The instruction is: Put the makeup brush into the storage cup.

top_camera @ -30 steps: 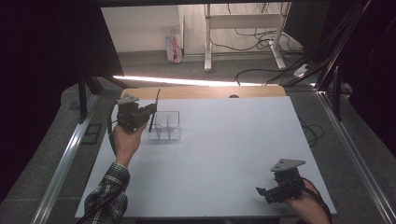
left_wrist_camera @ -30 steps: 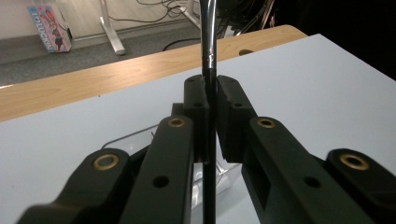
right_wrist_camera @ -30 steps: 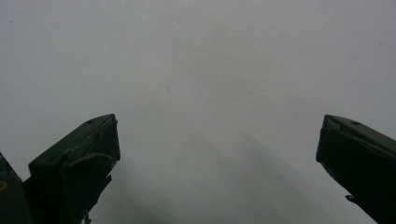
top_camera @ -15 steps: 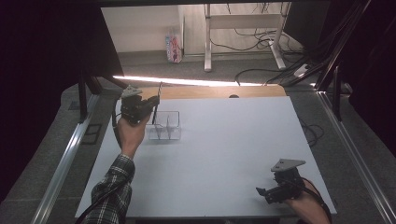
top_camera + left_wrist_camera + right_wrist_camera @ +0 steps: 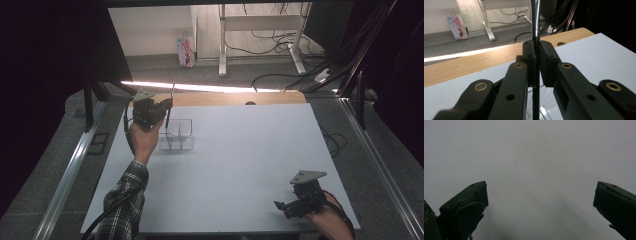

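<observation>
Left gripper (image 5: 537,62) pinching thin, stiff, slippery rod (image 5: 535,22) mid-shaft above box (image 5: 176,135) at ten o'clock; right gripper (image 5: 540,195) spread.

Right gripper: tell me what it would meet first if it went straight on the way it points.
The right gripper, jaws wide apart and holding nothing, faces the bare white tabletop; that surface would likely come first, though depth is unclear.

We see a dim room with dark edges; a bright light strip glares behind the desk (image 5: 240,150). Near jaws look soft in both gripper views.
</observation>
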